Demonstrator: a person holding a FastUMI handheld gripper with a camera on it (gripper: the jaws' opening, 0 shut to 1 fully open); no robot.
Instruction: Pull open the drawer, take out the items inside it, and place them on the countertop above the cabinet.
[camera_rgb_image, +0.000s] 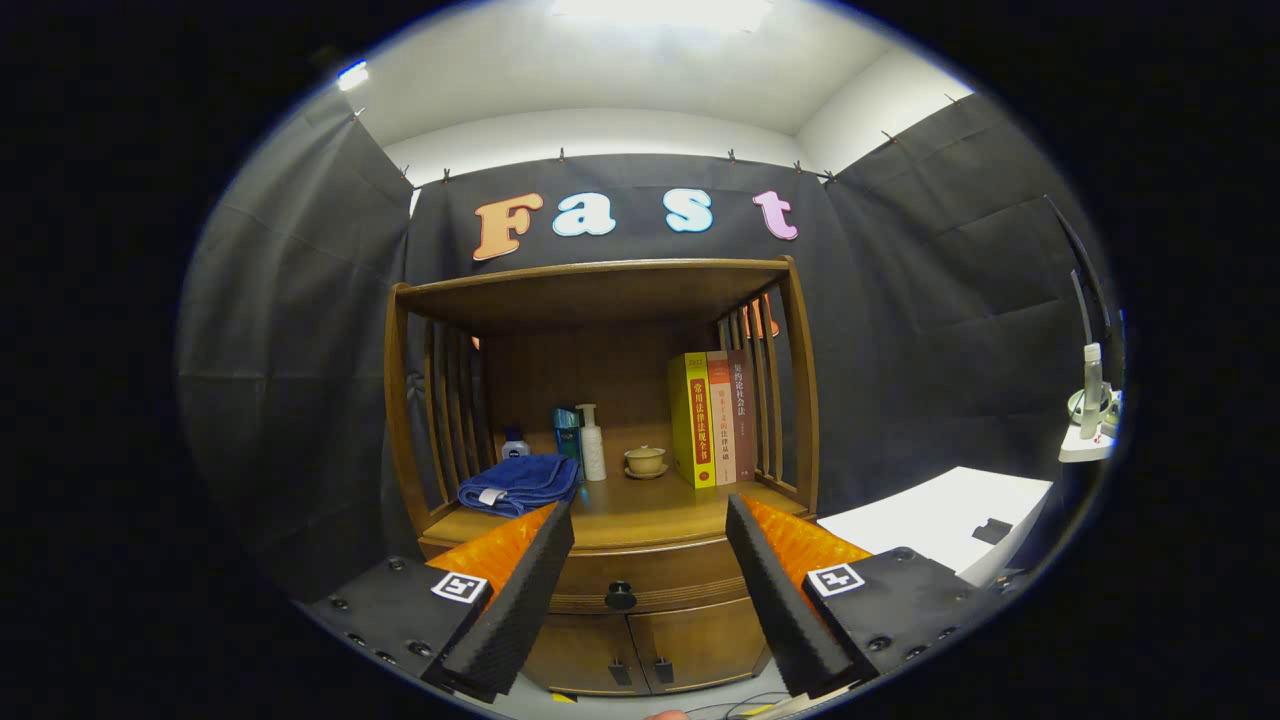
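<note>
The cabinet (600, 540) is warm brown wood, its drawer (640, 575) the same brown with a dark round knob (620, 597). On the countertop (640, 505) lie a deep blue folded towel (520, 483), a white pump bottle (593, 445), a pale cup (645, 460) — and books: one yellow book (692, 420), then red-brown ones.

Gripper (650, 520) fingers stood wide apart, nothing between them, with a clear path ahead to the closed drawer (640, 577) and its knob (620, 596). Countertop (640, 510) front and middle were bare. Folded blue towel (520, 482) and bottles (592, 442) crowded its left, cup (645, 460) sat mid-back, books (712, 418) blocked the right.
</note>
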